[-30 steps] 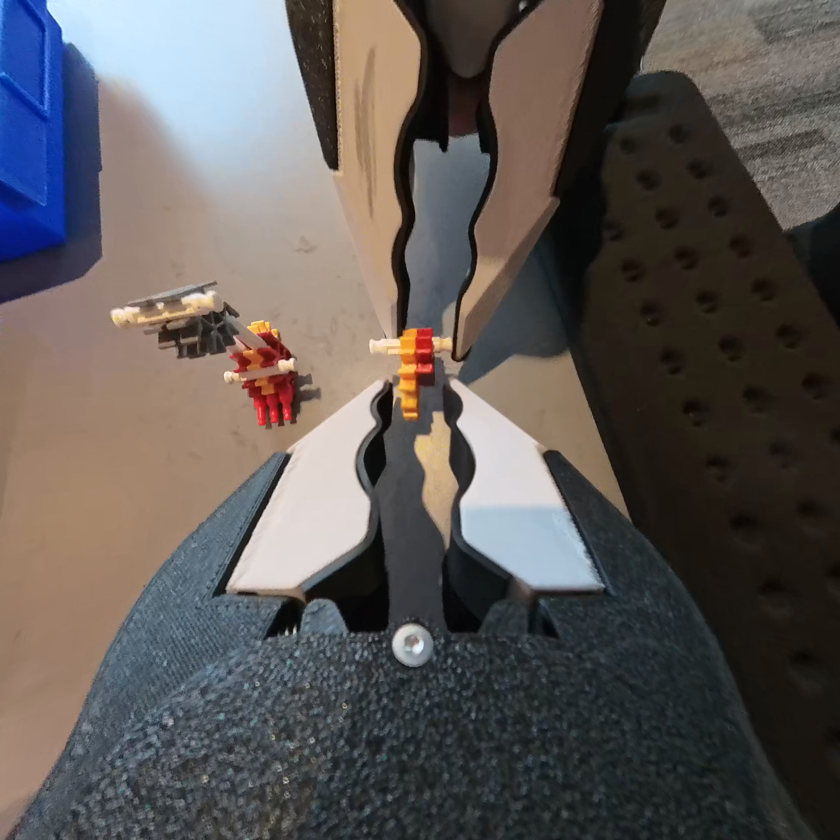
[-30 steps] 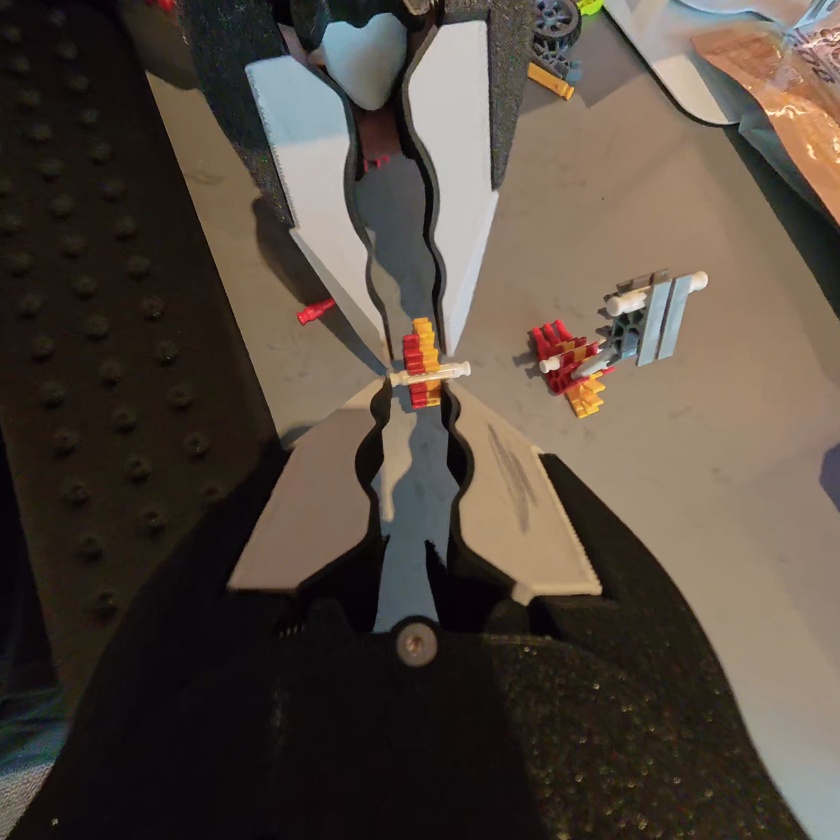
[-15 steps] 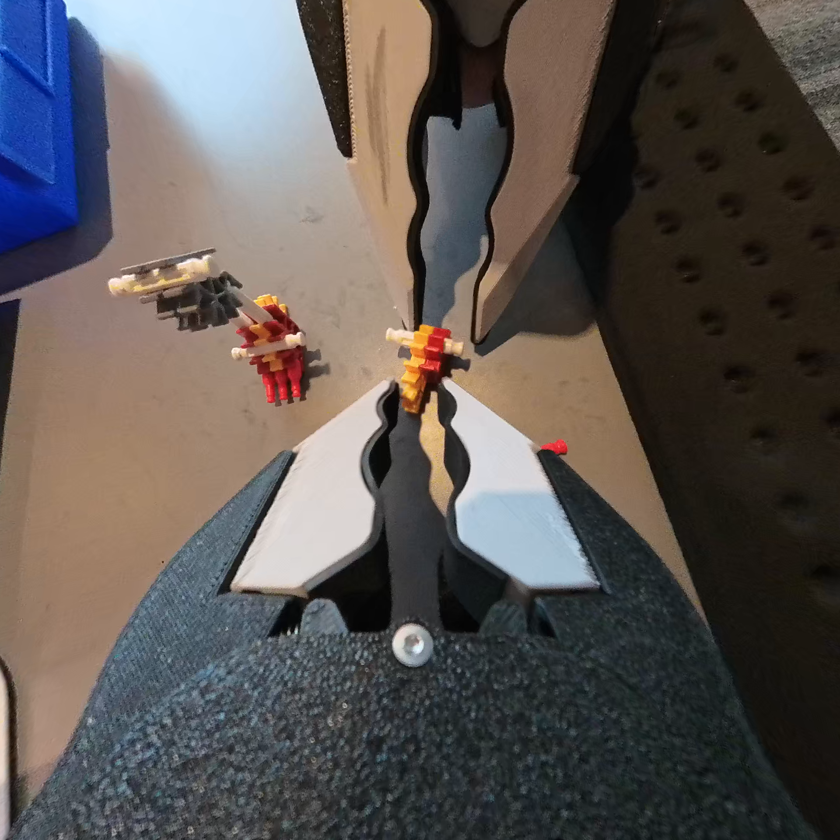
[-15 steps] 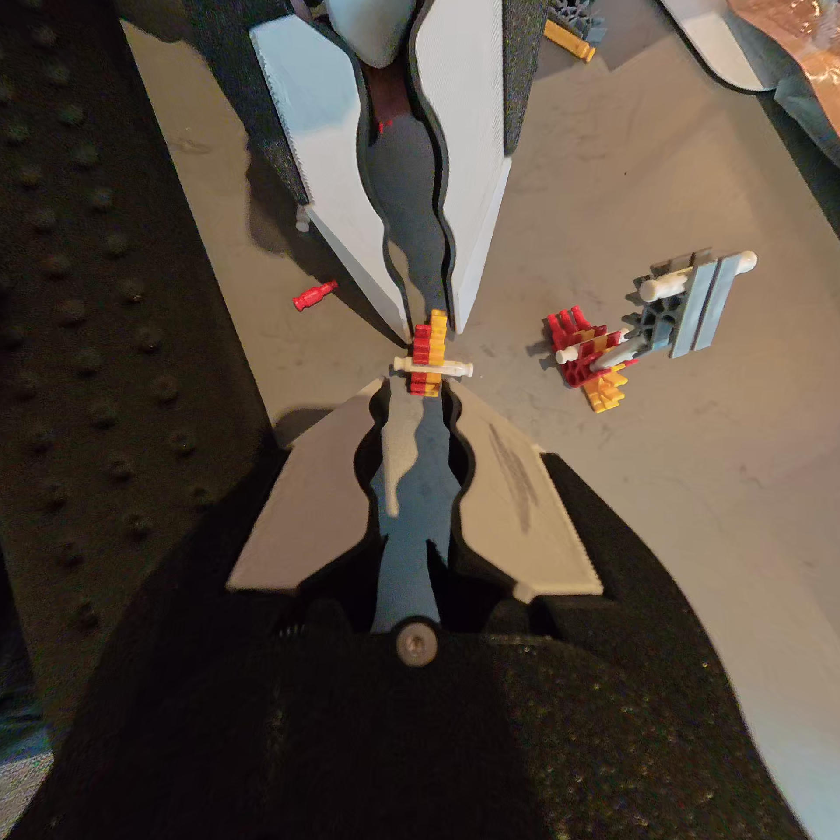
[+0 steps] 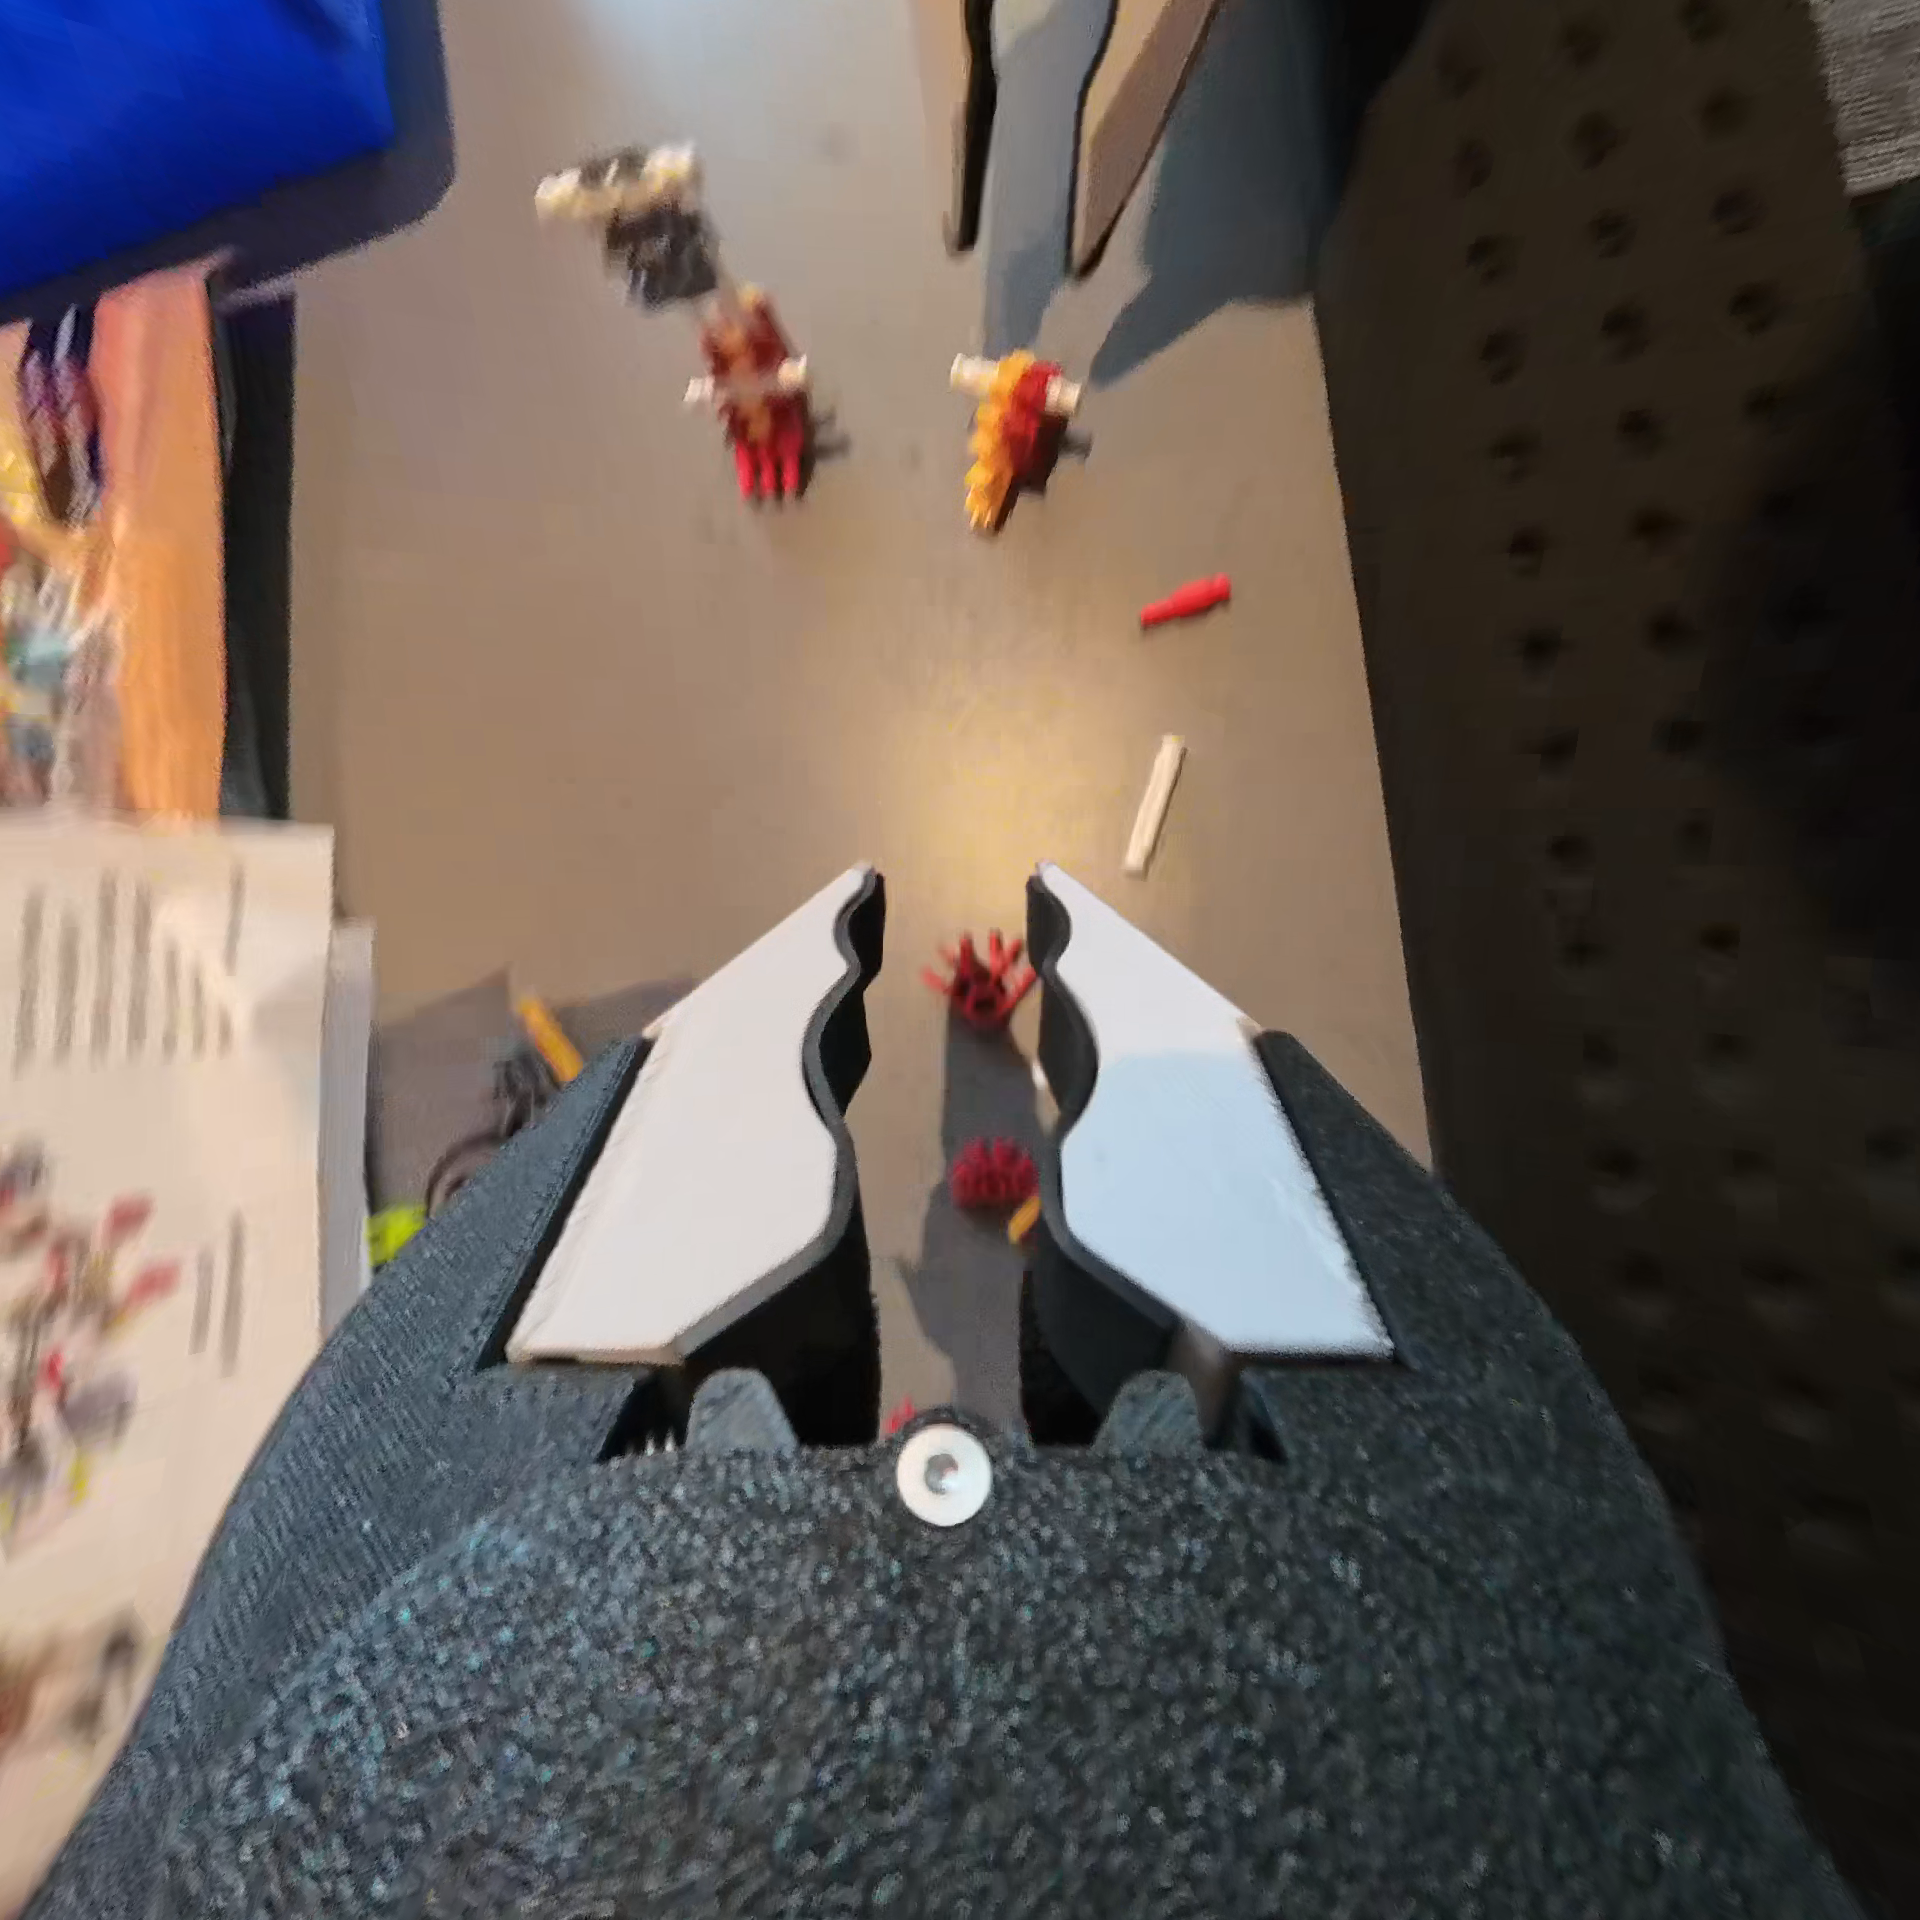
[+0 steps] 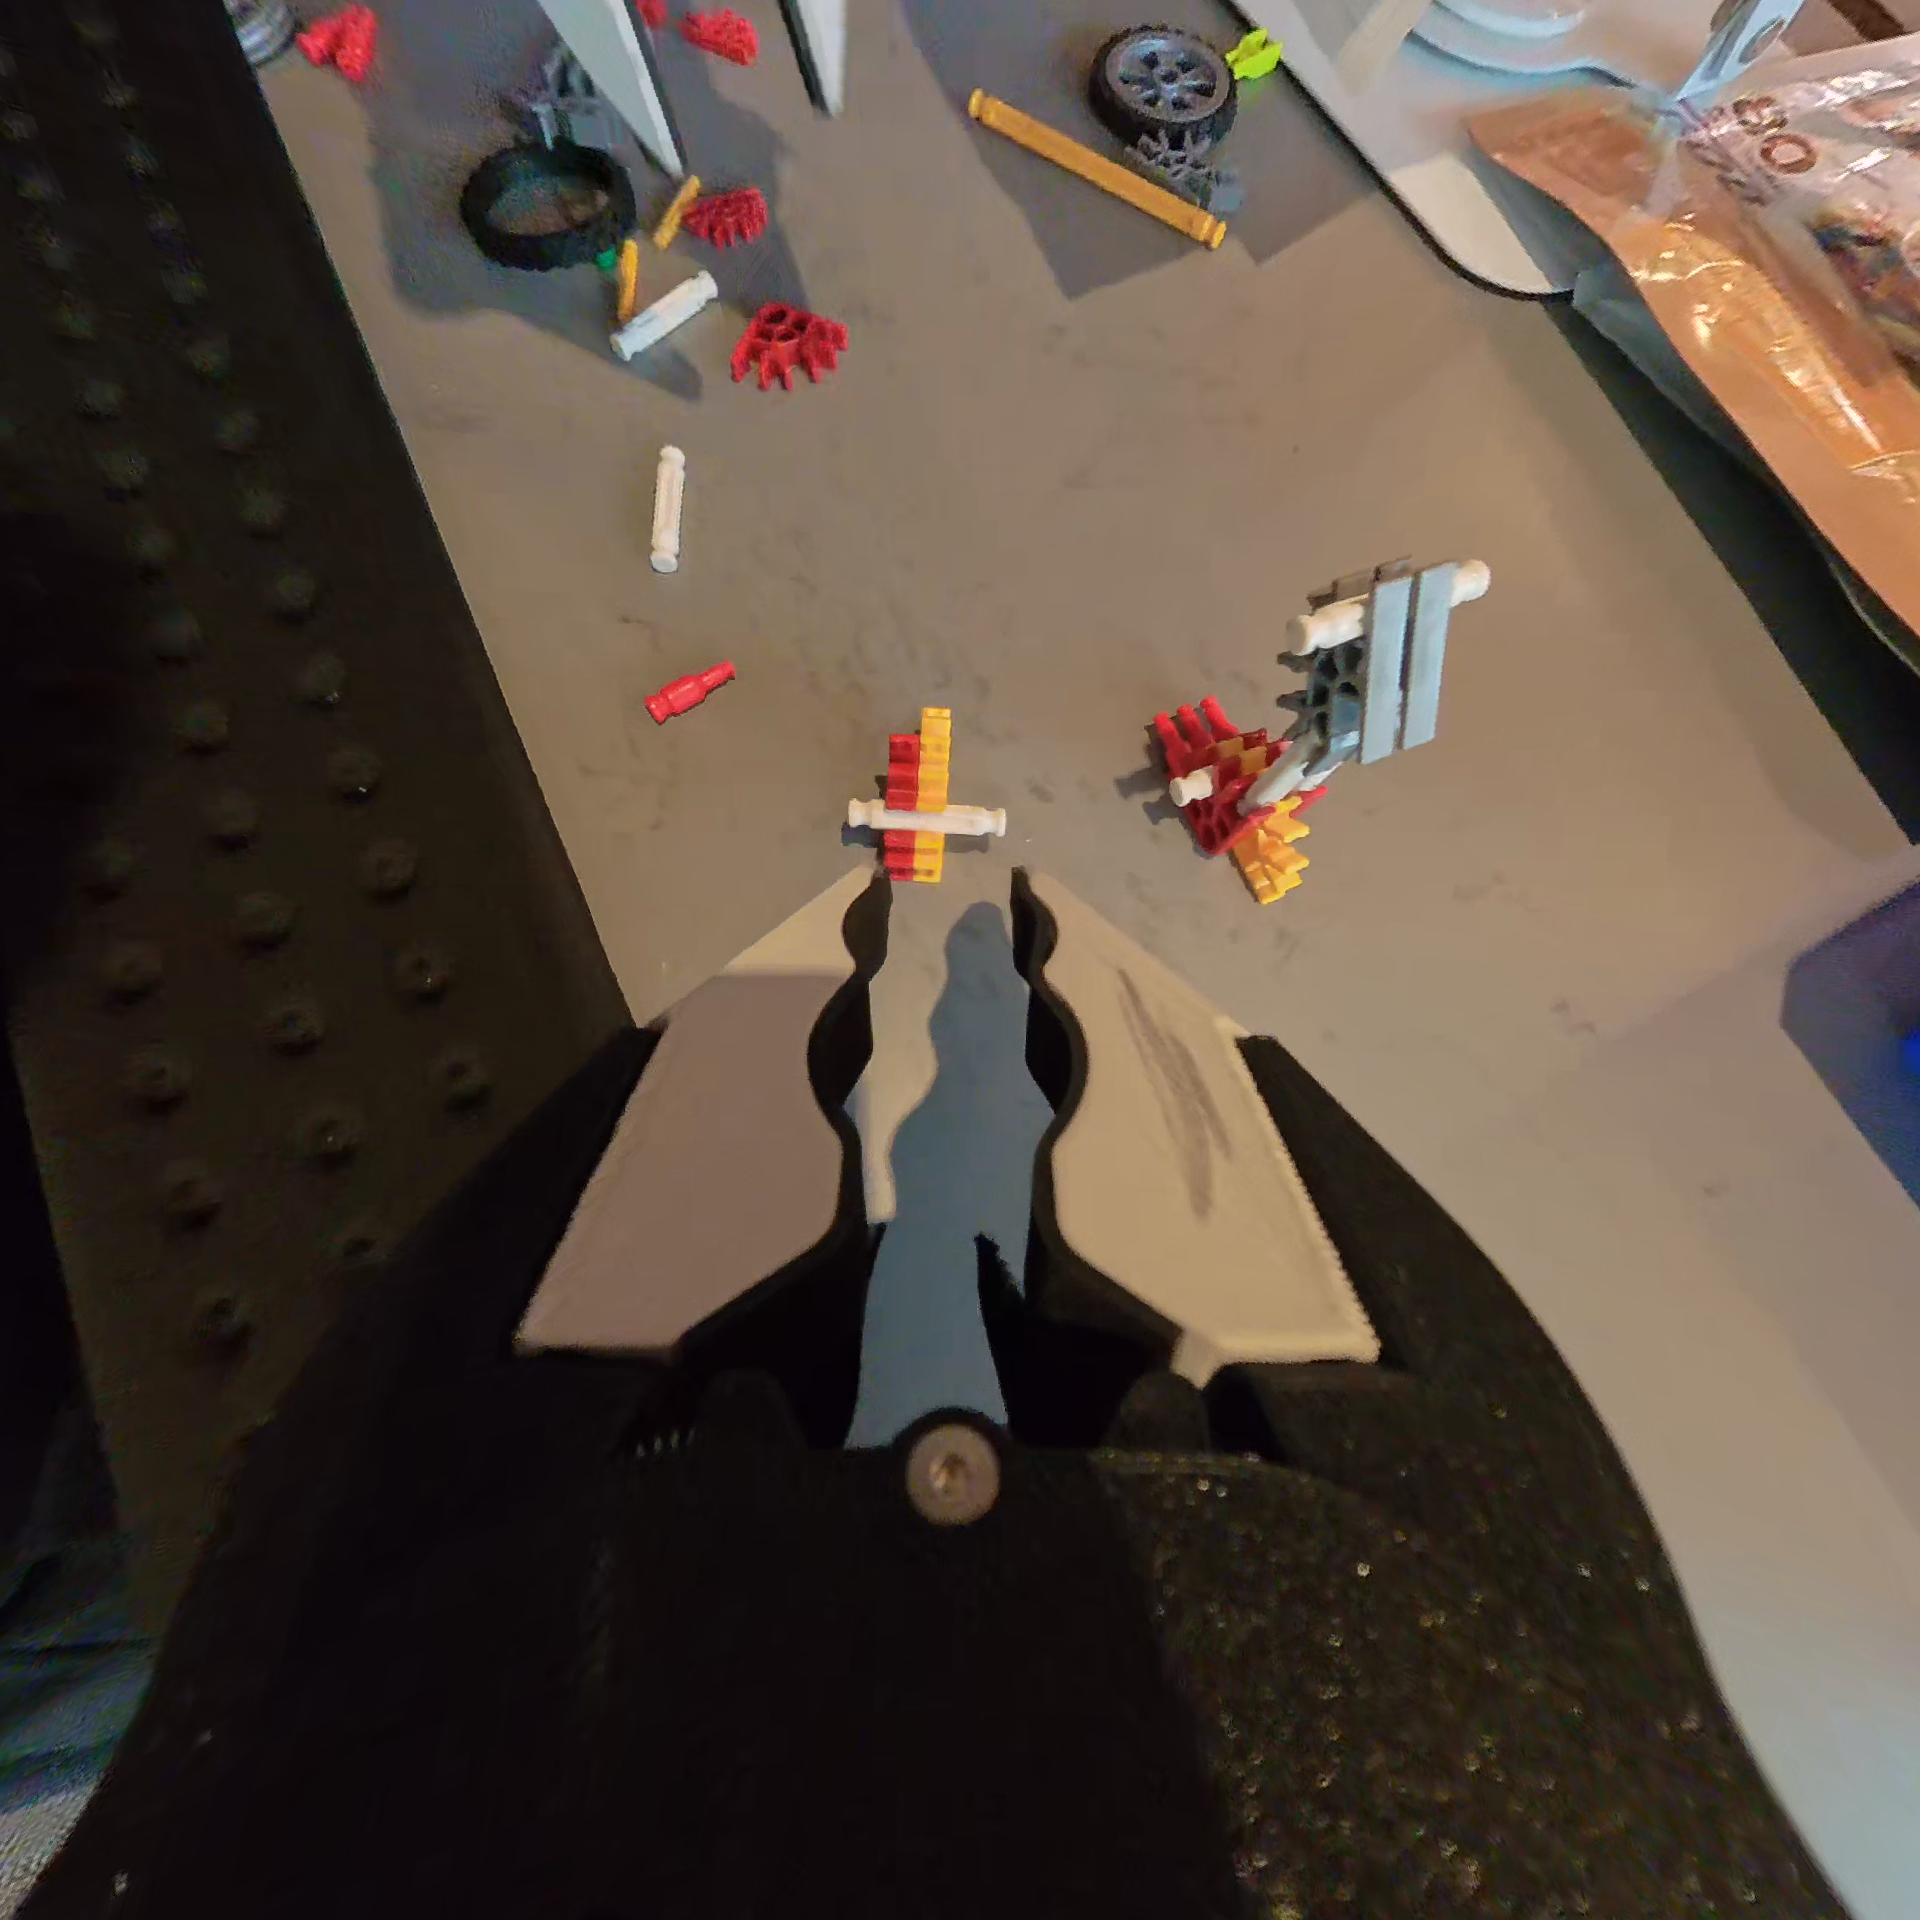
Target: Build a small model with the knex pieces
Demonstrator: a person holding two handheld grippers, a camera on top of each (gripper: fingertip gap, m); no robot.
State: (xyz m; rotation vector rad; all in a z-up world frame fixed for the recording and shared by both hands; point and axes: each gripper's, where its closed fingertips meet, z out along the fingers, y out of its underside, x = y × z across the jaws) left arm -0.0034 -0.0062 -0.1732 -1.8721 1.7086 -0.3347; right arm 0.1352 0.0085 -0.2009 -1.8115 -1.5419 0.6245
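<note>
A small red and orange connector stack with a white rod through it (image 6: 925,805) lies on the grey table, held by nothing. My right gripper (image 6: 945,883) is open and empty, its tips just short of the stack. My left gripper (image 5: 956,878) is open and empty, farther from the stack (image 5: 1013,426). Two loose red connectors (image 5: 977,982) show on the table between its fingers. A larger red, orange and grey assembly (image 6: 1278,748) lies to the right of the stack; it shows blurred in the left wrist view (image 5: 753,395).
A short red rod (image 6: 688,691) and a white rod (image 6: 667,509) lie near a black dimpled mat (image 6: 208,727). Far off lie a black tyre (image 6: 545,203), a wheel (image 6: 1169,78), a yellow rod (image 6: 1091,166) and red connectors (image 6: 784,343). A blue bin (image 5: 187,125), a printed sheet (image 5: 135,1143) and a plastic bag (image 6: 1766,260) border the table. The tips of one gripper are about 15 cm away from the tips of the other.
Both grippers have drawn back from the small stack, which now lies alone on the table. The left gripper has pulled back much farther, over the loose red connectors, and its jaws stand slightly wider.
</note>
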